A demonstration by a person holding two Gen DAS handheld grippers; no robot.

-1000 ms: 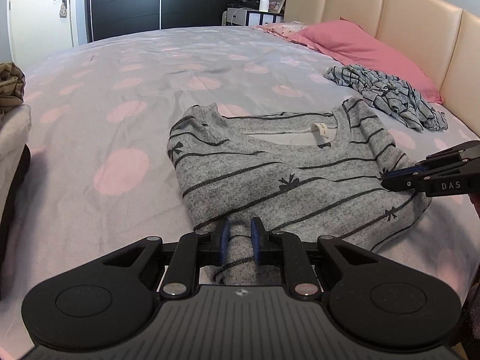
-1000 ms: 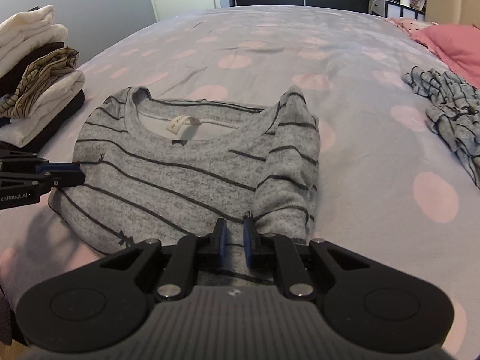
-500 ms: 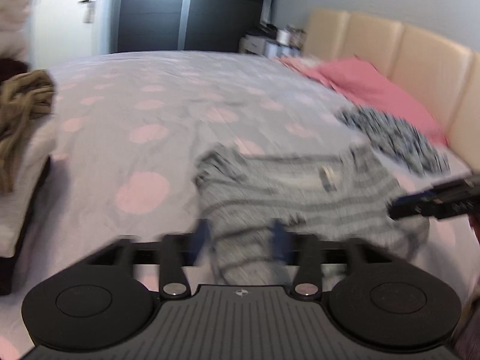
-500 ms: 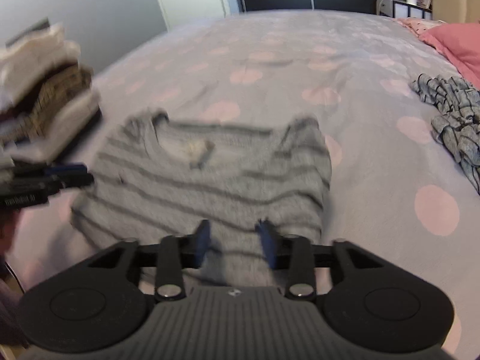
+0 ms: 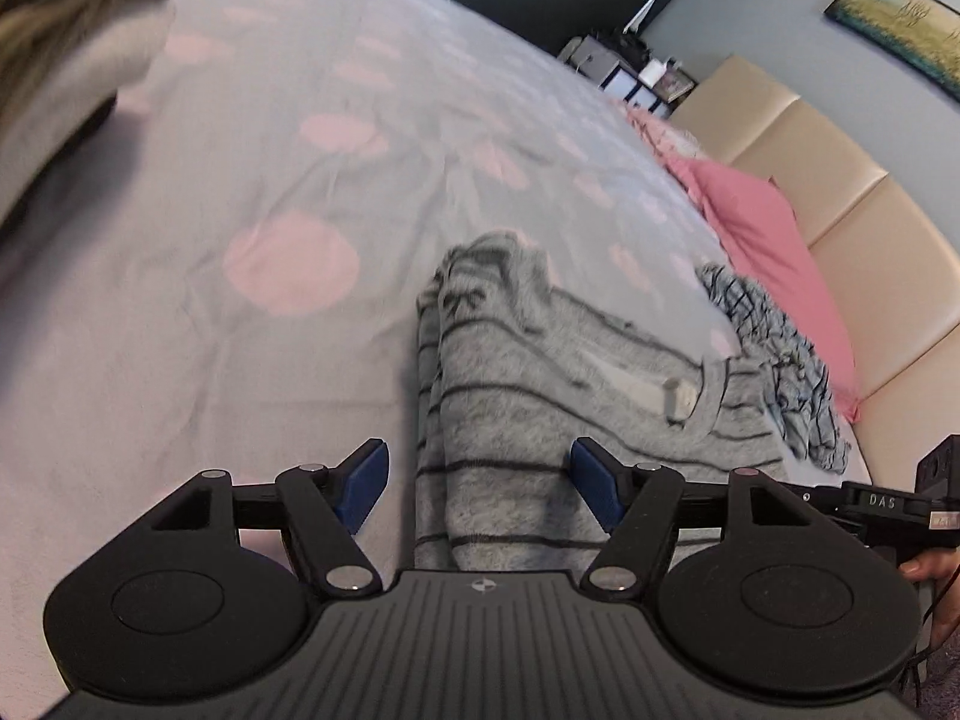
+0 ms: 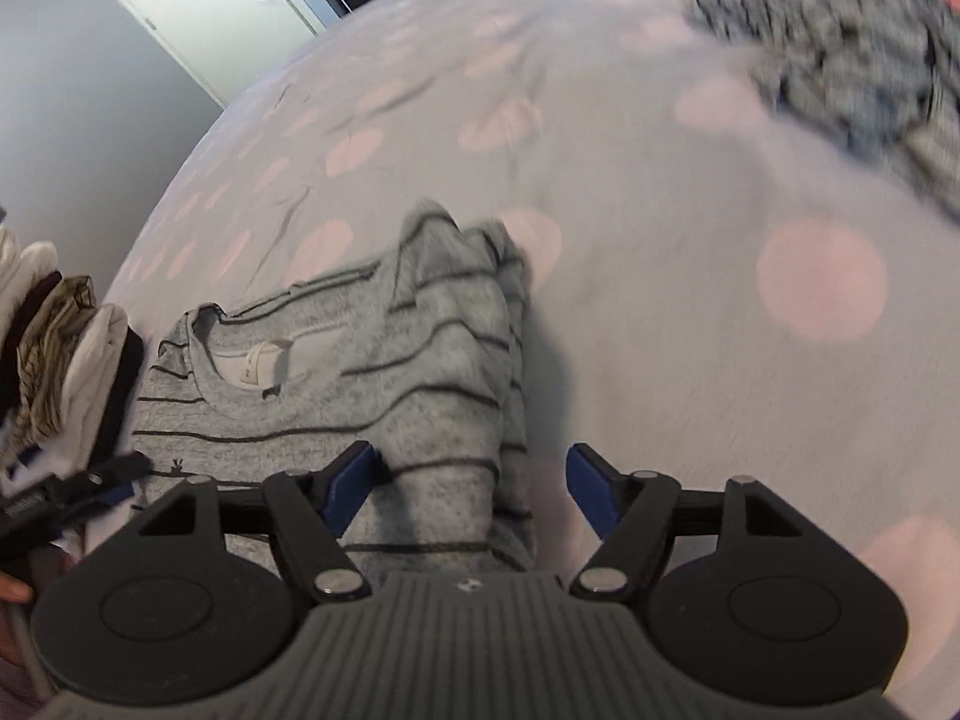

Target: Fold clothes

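A grey sweater with thin dark stripes [image 5: 540, 396] lies on the bed with its sleeves folded in, neck label up. My left gripper [image 5: 480, 483] hovers open over the sweater's left folded edge, blue pads wide apart and nothing held. In the right wrist view the same sweater [image 6: 384, 384] lies below, and my right gripper [image 6: 471, 483] is open above its right folded sleeve. The other tool shows at the edge of each view: right gripper [image 5: 882, 504], left gripper [image 6: 78, 489].
The bedsheet [image 5: 288, 192] is lilac with pink dots. A crumpled checked garment [image 5: 774, 360] lies near the pink pillow [image 5: 774, 240] and beige headboard [image 5: 870, 228]. A stack of folded clothes [image 6: 54, 360] stands left of the sweater. A hand [image 5: 927, 570] shows at the right edge.
Both grippers were shut on the sweater's near hem a second ago; they have opened, let it go, and tilted, so both views are now rotated.
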